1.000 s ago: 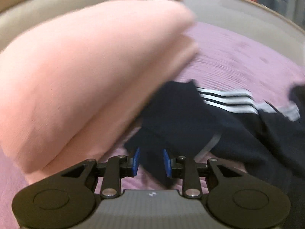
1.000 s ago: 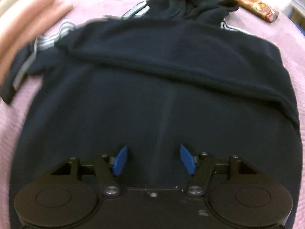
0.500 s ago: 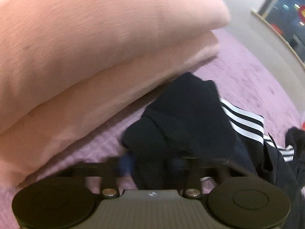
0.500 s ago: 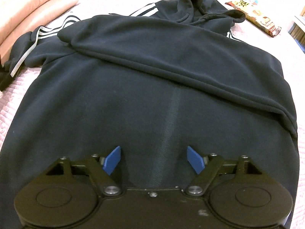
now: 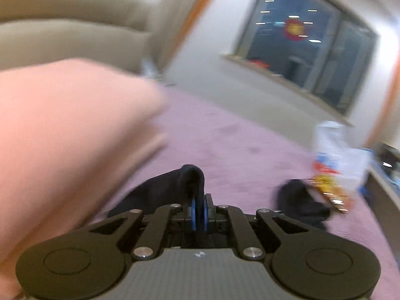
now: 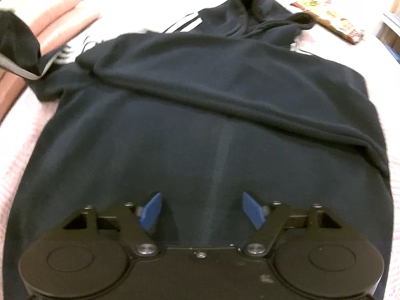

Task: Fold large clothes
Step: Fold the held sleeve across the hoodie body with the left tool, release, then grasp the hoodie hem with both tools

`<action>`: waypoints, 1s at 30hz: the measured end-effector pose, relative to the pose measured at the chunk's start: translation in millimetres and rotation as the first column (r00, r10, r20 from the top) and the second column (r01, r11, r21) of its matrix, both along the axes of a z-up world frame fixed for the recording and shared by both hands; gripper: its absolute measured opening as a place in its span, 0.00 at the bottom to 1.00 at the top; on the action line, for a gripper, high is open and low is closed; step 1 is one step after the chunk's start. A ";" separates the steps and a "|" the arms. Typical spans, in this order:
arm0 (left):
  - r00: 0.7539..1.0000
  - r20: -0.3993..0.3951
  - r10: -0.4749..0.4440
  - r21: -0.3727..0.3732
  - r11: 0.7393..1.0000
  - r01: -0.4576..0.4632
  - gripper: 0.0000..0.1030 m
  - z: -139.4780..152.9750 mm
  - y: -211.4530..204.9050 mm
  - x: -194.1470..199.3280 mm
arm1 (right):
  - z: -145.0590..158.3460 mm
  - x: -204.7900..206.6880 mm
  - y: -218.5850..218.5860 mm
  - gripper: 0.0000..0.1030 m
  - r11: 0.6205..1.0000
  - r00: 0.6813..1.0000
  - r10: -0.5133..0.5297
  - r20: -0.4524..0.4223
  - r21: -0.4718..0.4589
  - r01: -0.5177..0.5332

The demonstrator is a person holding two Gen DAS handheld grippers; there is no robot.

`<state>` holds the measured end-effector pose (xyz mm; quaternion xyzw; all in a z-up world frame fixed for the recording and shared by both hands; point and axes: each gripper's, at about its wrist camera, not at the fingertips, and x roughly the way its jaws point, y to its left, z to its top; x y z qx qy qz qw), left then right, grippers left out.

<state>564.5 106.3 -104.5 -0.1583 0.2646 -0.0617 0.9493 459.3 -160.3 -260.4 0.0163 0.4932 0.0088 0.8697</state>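
A dark navy hoodie (image 6: 205, 130) with white sleeve stripes lies spread on a pink-purple bed cover (image 6: 15, 135), hood at the far end, one sleeve folded across its body. My left gripper (image 5: 198, 211) is shut on the cuff of the other sleeve (image 5: 175, 185) and holds it lifted. In the right wrist view that raised sleeve end (image 6: 17, 47) hangs at the far left. My right gripper (image 6: 201, 211) is open and empty, low over the hoodie's lower body.
Two stacked pink pillows (image 5: 62, 140) lie close on the left, also seen in the right wrist view (image 6: 50, 7). A snack packet (image 6: 330, 22) lies beyond the hood at the far right. A beige headboard (image 5: 75, 30) and a window (image 5: 312, 42) stand behind.
My left gripper has closed on the sleeve cuff and lifted it off the bed, tilting upward. The right gripper has opened a little wider and stayed over the hoodie.
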 end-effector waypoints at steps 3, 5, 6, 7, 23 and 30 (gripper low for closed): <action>0.984 0.044 -0.173 -0.062 0.983 0.175 0.06 13.8 -60.9 13.2 | 16.1 -7.0 -23.1 0.82 0.997 0.997 -0.071 0.038 0.019 0.070; 0.958 0.059 -0.281 -0.098 0.953 0.286 0.07 16.9 -110.1 17.9 | 24.9 -11.9 -41.1 0.82 0.992 0.991 -0.120 0.061 0.031 0.118; 0.936 0.060 -0.346 -0.111 0.930 0.351 0.07 14.9 -137.3 19.9 | 29.3 -14.0 -51.3 0.82 0.988 0.986 -0.152 0.069 0.032 0.150; 0.911 0.054 -0.408 -0.118 0.904 0.412 0.08 8.7 -166.4 23.5 | 33.2 -15.8 -61.5 0.82 0.983 0.980 -0.183 0.076 0.030 0.182; 0.871 -0.375 -0.318 -0.058 0.945 0.321 0.42 -121.7 -119.2 3.7 | 33.1 67.1 -134.0 0.89 0.910 0.930 -0.317 0.184 0.334 0.245; 0.903 -0.375 -0.210 -0.039 0.977 0.212 0.42 -112.7 -76.5 13.0 | 21.9 147.0 -141.8 0.56 0.858 0.953 -0.275 0.123 0.478 0.186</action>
